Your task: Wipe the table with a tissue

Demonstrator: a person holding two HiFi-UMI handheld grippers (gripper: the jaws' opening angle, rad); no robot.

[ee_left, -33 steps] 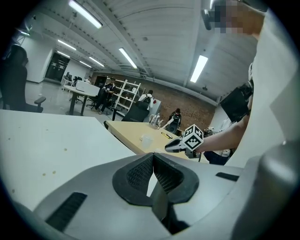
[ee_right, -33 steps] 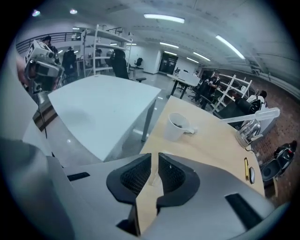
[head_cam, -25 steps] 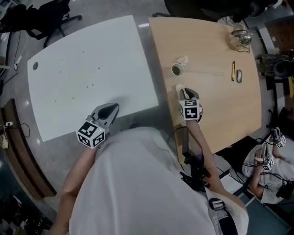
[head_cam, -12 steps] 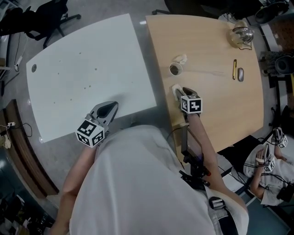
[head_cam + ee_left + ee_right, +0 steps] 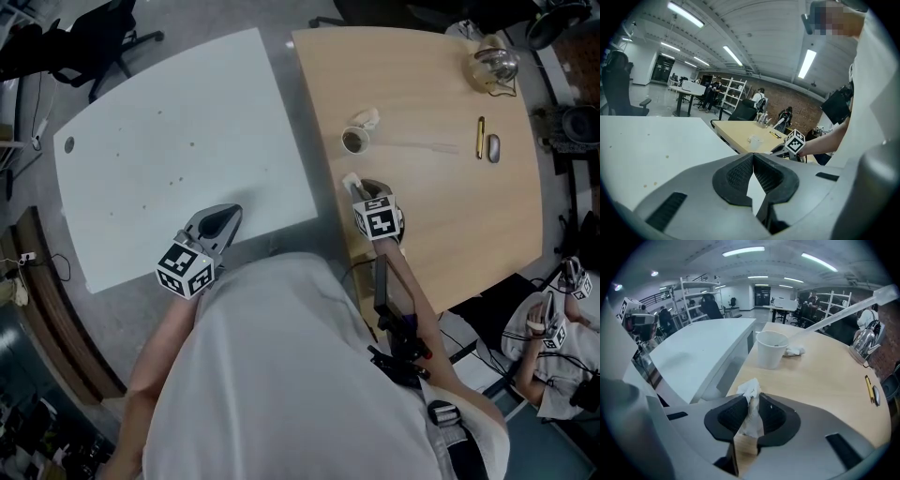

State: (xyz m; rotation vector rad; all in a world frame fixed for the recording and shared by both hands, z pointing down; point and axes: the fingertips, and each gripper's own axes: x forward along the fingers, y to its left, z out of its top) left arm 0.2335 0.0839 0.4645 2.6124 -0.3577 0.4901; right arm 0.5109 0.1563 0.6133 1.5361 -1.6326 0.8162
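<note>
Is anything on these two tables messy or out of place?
Only small things. Brownish specks dot the white table, and a crumpled tissue lies beside the paper cup on the wooden table. The right claw pinches a second tissue. Nothing looks spilled or broken.

- The right claw [image 5: 364,190] sits low over the wooden desk [image 5: 441,216], with a white tissue [image 5: 351,181] at its tip.
- The left claw [image 5: 225,221] is at the near edge of the white desk [image 5: 169,187].
- A cup [image 5: 354,141] stands beyond the tissue.

left gripper [image 5: 232,216] — grey shell, black ribbed pads [image 5: 736,176] | right gripper [image 5: 360,188] — black-and-white marker cube [image 5: 377,221] | shirt [image 5: 281,375] — white, short-sleeved, lower centre
</note>
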